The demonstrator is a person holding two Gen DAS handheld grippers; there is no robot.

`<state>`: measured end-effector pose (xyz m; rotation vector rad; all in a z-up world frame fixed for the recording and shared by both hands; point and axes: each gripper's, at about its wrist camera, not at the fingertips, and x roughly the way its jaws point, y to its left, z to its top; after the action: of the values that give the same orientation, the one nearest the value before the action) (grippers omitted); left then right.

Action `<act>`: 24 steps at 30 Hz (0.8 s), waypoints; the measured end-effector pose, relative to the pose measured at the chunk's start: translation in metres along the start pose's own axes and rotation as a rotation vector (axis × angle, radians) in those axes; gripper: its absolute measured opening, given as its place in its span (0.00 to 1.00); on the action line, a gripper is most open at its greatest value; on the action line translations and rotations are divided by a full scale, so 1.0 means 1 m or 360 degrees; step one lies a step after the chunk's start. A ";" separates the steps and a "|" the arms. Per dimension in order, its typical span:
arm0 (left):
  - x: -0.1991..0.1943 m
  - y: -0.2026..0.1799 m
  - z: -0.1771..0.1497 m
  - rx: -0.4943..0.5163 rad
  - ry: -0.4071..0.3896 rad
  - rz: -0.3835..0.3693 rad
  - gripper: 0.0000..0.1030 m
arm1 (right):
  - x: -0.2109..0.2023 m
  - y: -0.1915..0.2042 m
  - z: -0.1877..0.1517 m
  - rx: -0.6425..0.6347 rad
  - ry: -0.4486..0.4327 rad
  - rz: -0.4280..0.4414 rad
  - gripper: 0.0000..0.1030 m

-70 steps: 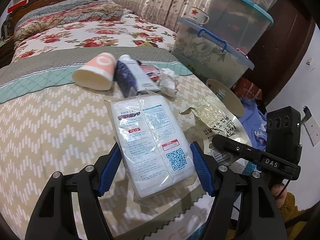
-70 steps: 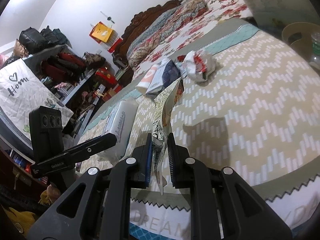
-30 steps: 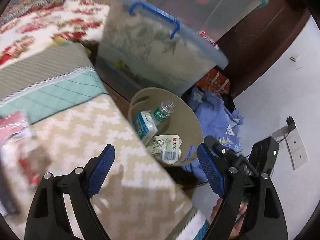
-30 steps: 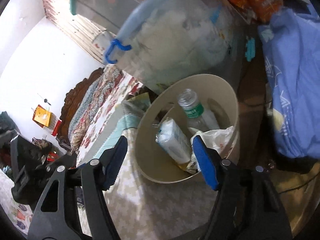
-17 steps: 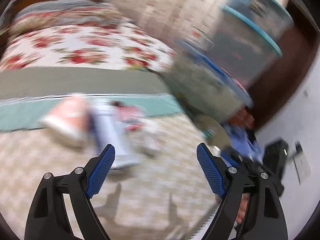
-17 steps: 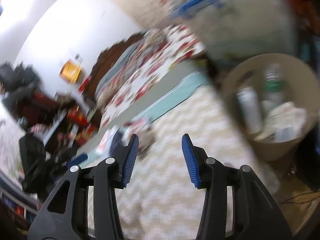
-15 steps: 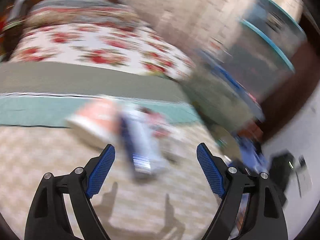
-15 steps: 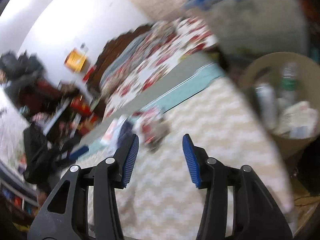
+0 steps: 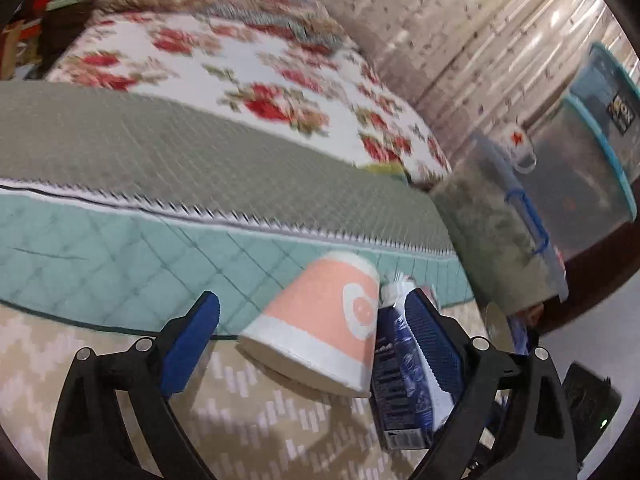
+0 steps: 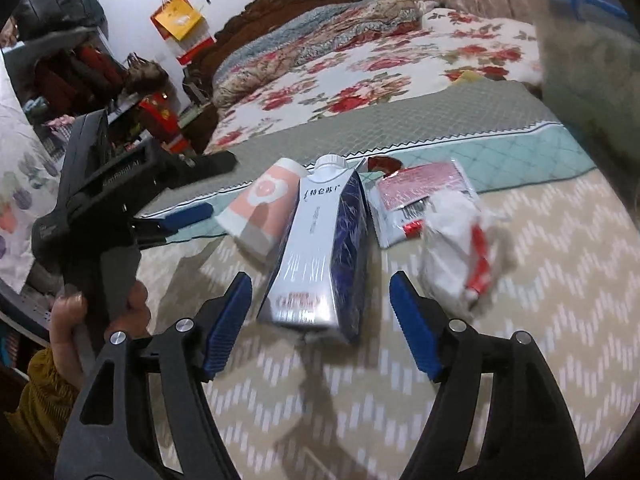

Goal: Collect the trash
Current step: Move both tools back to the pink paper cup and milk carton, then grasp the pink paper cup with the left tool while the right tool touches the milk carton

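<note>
Milk carton (image 10: 320, 248): white panel w/ Chinese chars, reads approx "特仑苏"; red logo near bottom, blurred. Other print too blurred.

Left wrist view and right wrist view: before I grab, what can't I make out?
- Milk carton, left wrist view: mostly hidden behind the paper cup and a finger of the left tool.
- Crumpled wrapper, right wrist view: motion-blurred, contents unreadable.
- Trash bin: outside both views.
</note>
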<state>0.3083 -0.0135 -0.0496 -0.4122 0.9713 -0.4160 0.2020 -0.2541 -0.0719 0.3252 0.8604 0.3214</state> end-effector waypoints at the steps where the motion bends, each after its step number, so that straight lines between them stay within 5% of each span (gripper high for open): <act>1: 0.008 0.002 -0.002 -0.0011 0.0055 -0.0035 0.87 | 0.006 0.001 0.001 0.0002 0.0008 -0.0004 0.70; 3: 0.014 0.004 -0.010 -0.0005 0.0082 -0.0065 0.84 | 0.015 0.005 0.005 -0.0007 0.0034 -0.0010 0.67; 5: 0.015 -0.003 -0.019 0.0073 0.0093 -0.0017 0.64 | 0.021 0.005 0.003 -0.0017 0.0062 -0.0001 0.60; 10: -0.004 0.002 -0.037 0.0059 0.0109 -0.0019 0.42 | 0.011 0.006 -0.006 -0.0011 0.0052 0.0012 0.59; 15: -0.038 0.017 -0.066 -0.0001 0.0109 -0.0049 0.40 | -0.008 0.015 -0.030 -0.0095 0.0079 0.0085 0.59; 24: -0.102 0.043 -0.128 -0.0081 0.0083 -0.0028 0.38 | -0.040 0.033 -0.076 -0.0292 0.0026 -0.0023 0.60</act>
<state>0.1545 0.0556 -0.0646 -0.4580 1.0310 -0.4202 0.1141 -0.2290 -0.0777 0.1460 0.8419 0.3873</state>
